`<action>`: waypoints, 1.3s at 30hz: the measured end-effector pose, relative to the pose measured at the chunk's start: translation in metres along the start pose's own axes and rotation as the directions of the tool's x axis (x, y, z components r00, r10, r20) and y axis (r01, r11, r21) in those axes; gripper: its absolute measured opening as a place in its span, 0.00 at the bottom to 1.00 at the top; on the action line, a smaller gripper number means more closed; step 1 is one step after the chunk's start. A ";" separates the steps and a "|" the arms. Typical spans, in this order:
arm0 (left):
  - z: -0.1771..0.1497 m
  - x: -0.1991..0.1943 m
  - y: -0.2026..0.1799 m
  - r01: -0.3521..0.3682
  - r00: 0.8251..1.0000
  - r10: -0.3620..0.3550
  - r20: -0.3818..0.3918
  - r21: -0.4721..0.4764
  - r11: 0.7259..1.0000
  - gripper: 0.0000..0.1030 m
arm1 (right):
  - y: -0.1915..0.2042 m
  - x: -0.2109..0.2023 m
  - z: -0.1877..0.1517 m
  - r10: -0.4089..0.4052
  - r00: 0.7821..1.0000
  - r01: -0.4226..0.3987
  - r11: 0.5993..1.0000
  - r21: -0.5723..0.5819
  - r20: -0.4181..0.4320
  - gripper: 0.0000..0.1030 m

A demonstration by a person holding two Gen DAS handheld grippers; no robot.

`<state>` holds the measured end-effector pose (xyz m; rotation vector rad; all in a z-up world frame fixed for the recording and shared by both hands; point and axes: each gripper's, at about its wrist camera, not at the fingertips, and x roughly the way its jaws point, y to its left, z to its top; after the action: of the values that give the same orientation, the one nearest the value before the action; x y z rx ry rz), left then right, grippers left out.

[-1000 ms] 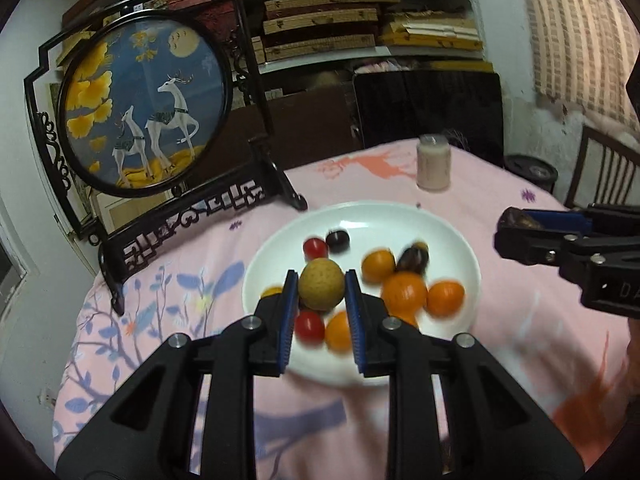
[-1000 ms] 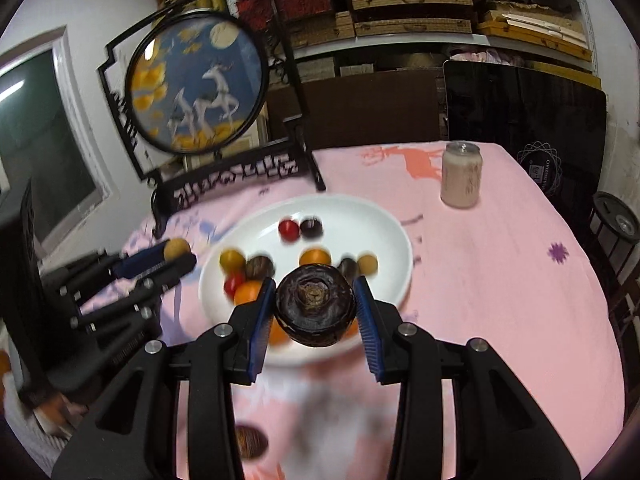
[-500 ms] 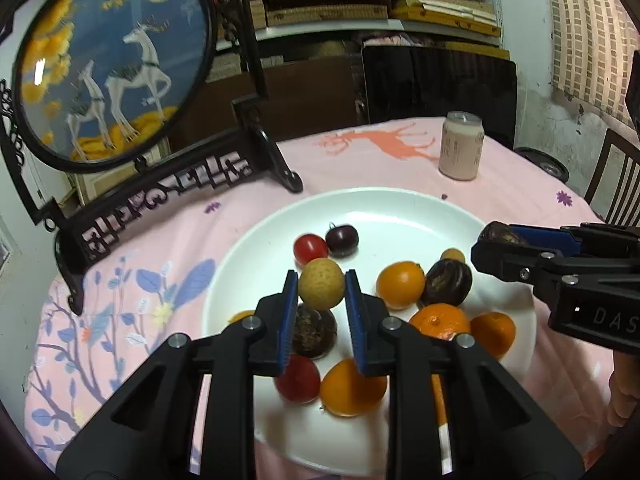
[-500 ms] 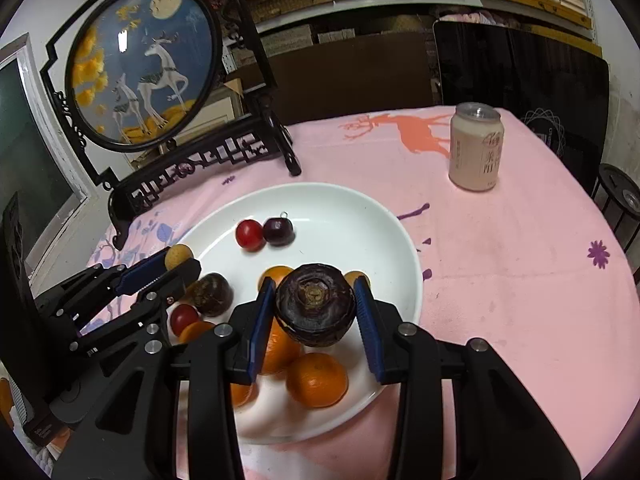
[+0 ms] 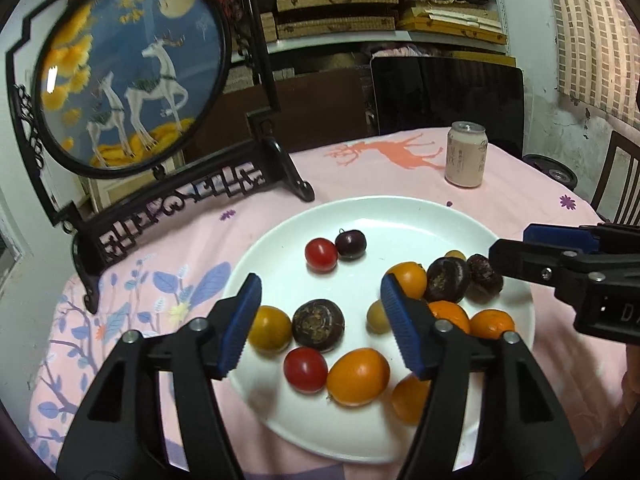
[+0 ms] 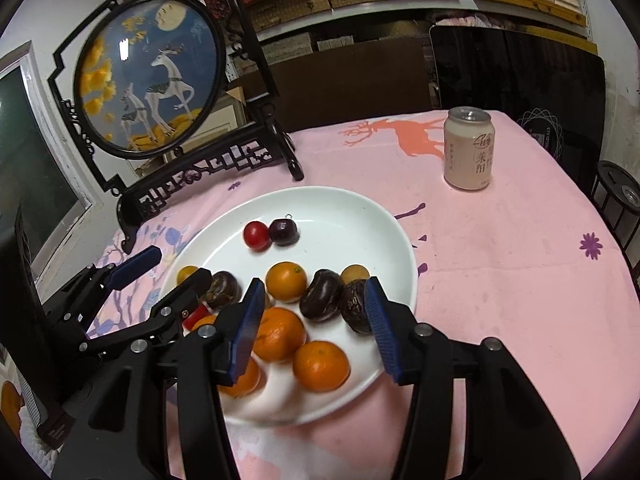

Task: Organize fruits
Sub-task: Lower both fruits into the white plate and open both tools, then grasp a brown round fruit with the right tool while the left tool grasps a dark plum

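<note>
Now, moment: both claws have just let go over the white plate, which sits on the pink cloth of the tabletop toward its near edge.
Left claw: its jaws have just been opening and stand fairly wide, with nothing pressed between the blue pads.
Change on the left: a second ago a small tan fruit sat pinched in it; that fruit now lies on the plate, partly hidden behind the claw's right finger.
Right claw: its jaws have just been opening too, to a moderate gap, and no pad presses on anything.
Change on the right: the dark brown wrinkled fruit it carried now rests on the plate near the right rim, just beside the inner face of its right finger; whether it touches the pad I cannot tell.
Other fruit: oranges, a red tomato and a dark cherry toward the far side of the plate, more dark fruit near the middle.
Elsewhere on the tabletop: a pale drink can toward the far right corner, a framed deer screen at the far left edge.
Meaning for the task: two more pieces look delivered, so both claws seem free to back away; a round fruit may roll if nudged.
</note>
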<state>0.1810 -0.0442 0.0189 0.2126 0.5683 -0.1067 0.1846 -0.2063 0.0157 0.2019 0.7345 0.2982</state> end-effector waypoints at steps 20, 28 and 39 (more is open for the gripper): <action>-0.045 -0.112 -0.001 -0.068 0.991 0.070 0.112 -0.027 0.997 0.88 | 0.044 -0.067 -0.091 0.099 0.995 -0.099 0.988 -0.120 -0.002 0.59; -0.076 -0.118 0.014 -0.101 0.993 0.104 0.057 -0.053 0.993 0.95 | 0.058 -0.054 -0.117 0.084 0.993 -0.099 0.976 -0.195 -0.086 0.59; -0.080 -0.116 0.035 -0.111 0.994 0.113 0.007 -0.119 0.987 0.98 | 0.070 -0.039 -0.136 0.090 0.984 -0.127 0.961 -0.247 -0.155 0.54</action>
<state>0.0479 0.0129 0.0224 0.1278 0.5457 0.0346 0.0504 -0.1434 -0.0385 -0.0252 0.8194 0.5134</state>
